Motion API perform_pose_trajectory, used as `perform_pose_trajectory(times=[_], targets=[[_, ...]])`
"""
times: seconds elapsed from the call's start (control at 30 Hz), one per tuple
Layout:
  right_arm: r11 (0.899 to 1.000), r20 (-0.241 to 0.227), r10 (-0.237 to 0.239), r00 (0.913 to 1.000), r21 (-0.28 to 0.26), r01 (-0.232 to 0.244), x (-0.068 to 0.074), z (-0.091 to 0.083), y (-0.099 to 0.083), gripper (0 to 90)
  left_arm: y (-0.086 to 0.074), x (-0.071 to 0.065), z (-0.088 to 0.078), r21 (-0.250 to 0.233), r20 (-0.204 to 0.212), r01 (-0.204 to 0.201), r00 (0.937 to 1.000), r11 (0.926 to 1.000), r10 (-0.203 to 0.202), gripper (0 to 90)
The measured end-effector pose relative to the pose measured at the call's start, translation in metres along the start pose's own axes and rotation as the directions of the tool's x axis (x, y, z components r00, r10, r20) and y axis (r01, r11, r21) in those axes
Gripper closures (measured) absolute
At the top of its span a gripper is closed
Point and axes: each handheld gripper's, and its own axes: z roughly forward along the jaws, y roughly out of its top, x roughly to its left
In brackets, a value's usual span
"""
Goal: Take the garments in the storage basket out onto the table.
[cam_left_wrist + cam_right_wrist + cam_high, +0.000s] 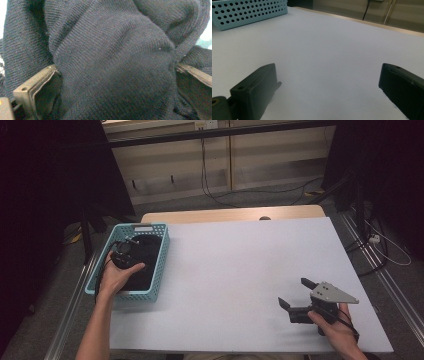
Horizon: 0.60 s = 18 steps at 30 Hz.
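We are reaching down with our left gripper (pixel 126 254) into the blue basket (pixel 156 265) at the left edge of the tabletop (pixel 240 270), where a dark knitted garment (pixel 112 62) is lying bunched, and its jaws are standing apart with a thick fold of the knit bulging between them, not yet pinched. We are judging the garment to be soft, light and floppy, so we are favouring a thick fold. Our right gripper (pixel 296 296) is waiting over the bare tabletop with its jaws wide apart.
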Motion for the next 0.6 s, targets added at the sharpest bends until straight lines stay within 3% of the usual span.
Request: perform_pose_trajectory(times=[0.1, 0.23, 0.33, 0.37, 0.43, 0.6], targets=[[1.0, 0.001, 0.0, 1.0, 0.001, 0.0, 0.0001, 0.0003, 0.0, 1.5, -0.0014, -0.0013, 0.0003, -0.014, -0.015, -0.015, 0.9998, 0.9998, 0.015, 0.0], [1.0, 0.002, -0.001, 1.0, 0.002, 0.001, -0.0003, 0.0008, -0.0001, 2.1, -0.002, -0.0009, 0.0007, -0.014, -0.006, -0.017, 0.9998, 0.9998, 0.017, 0.0], [1.0, 0.001, 0.0, 1.0, 0.002, 0.0, 0.0, 0.0007, -0.0001, 2.0, -0.0005, -0.0012, 0.0023, 0.003, 0.0, -0.03, 0.9995, 0.9995, 0.03, 0.0], [1.0, 0.001, -0.001, 1.0, 0.002, 0.001, 0.0003, 0.0006, 0.0, 2.0, 0.0025, -0.0043, 0.0034, 0.045, -0.019, -0.049, 0.9986, 0.9978, 0.05, 0.0], [1.0, -0.002, -0.002, 1.0, 0.001, 0.002, 0.0008, 0.0001, 0.0001, 2.0, 0.0036, -0.0091, 0.0051, 0.062, -0.04, -0.07, 0.9965, 0.9956, 0.073, 0.4], [1.0, -0.008, -0.005, 1.0, -0.002, 0.005, 0.0014, -0.0009, 0.0, 1.9, 0.007, -0.0093, 0.0017, 0.082, -0.062, -0.066, 0.9955, 0.9944, 0.071, 11.1]])
